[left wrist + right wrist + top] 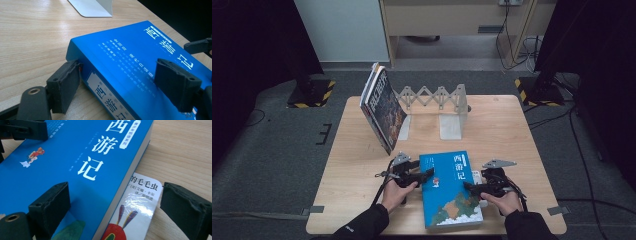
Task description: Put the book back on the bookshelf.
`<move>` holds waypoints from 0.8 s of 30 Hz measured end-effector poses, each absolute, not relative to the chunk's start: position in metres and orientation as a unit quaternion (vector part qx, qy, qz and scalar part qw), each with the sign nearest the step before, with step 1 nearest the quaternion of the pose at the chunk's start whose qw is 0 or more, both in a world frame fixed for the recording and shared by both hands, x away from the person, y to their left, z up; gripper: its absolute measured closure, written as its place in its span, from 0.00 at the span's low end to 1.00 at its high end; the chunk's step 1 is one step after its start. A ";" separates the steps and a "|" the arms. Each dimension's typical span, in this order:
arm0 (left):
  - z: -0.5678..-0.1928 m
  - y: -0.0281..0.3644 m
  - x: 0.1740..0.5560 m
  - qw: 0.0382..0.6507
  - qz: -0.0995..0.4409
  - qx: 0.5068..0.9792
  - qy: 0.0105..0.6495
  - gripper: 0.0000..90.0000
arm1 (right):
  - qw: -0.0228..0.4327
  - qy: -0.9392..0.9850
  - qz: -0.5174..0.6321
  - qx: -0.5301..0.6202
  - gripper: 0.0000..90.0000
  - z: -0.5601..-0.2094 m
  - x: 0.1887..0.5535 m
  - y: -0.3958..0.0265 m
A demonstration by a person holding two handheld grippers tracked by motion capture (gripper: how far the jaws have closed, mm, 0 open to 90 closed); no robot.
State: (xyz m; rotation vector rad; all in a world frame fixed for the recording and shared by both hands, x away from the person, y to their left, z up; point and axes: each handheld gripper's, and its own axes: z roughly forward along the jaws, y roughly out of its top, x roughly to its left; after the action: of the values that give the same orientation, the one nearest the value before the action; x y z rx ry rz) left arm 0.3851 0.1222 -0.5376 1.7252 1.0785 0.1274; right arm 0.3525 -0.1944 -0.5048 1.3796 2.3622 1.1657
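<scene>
Blue book [451, 190] flat on desk [352, 165], between both sets of jaws; long axis runs from person toward far edge, title end away. Left gripper [424, 176] jaws wide, straddling spine edge, one above cover, one below. Right gripper [469, 186] jaws wide at page edge, over thin picture book [130, 215] beneath. Beyond jaws: metal bookend rack [437, 102], leaning books [382, 107]. Grey carpet [277, 150] around.
</scene>
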 end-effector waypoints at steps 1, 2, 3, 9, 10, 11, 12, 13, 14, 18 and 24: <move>-0.538 0.123 0.386 0.524 0.048 0.719 0.455 0.21 | 0.083 0.791 0.390 0.464 0.10 -0.505 0.352 -0.194; -0.539 0.123 0.386 0.524 0.040 0.715 0.461 0.21 | 0.083 0.791 0.391 0.464 0.10 -0.505 0.353 -0.193; -0.540 0.123 0.387 0.525 0.030 0.710 0.469 0.20 | 0.084 0.792 0.391 0.462 0.10 -0.506 0.353 -0.193; -0.546 0.124 0.390 0.526 -0.017 0.682 0.507 0.17 | 0.076 0.787 0.395 0.468 0.08 -0.507 0.353 -0.191; -0.546 0.124 0.390 0.526 -0.017 0.682 0.507 0.17 | 0.073 0.785 0.397 0.470 0.08 -0.508 0.353 -0.191; -0.546 0.124 0.390 0.527 -0.017 0.682 0.507 0.17 | 0.070 0.785 0.397 0.470 0.08 -0.508 0.353 -0.191; -0.546 0.124 0.390 0.527 -0.017 0.682 0.507 0.17 | 0.069 0.784 0.398 0.471 0.08 -0.508 0.353 -0.190; -0.546 0.124 0.390 0.527 -0.018 0.681 0.508 0.17 | 0.066 0.784 0.398 0.472 0.07 -0.509 0.353 -0.190; -0.546 0.124 0.390 0.528 -0.019 0.680 0.508 0.17 | 0.065 0.783 0.399 0.474 0.07 -0.509 0.353 -0.189; -0.546 0.124 0.390 0.530 -0.021 0.679 0.508 0.17 | 0.060 0.783 0.399 0.474 0.05 -0.510 0.354 -0.188; -0.546 0.122 0.390 0.531 -0.021 0.679 0.506 0.13 | 0.060 0.785 0.399 0.471 0.03 -0.511 0.354 -0.186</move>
State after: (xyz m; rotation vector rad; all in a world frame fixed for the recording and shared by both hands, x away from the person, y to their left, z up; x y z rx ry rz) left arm 0.3900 0.1222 -0.5463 1.6210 1.2067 -0.0504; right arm 0.3536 -0.1861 -0.5113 1.4254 2.3744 1.2065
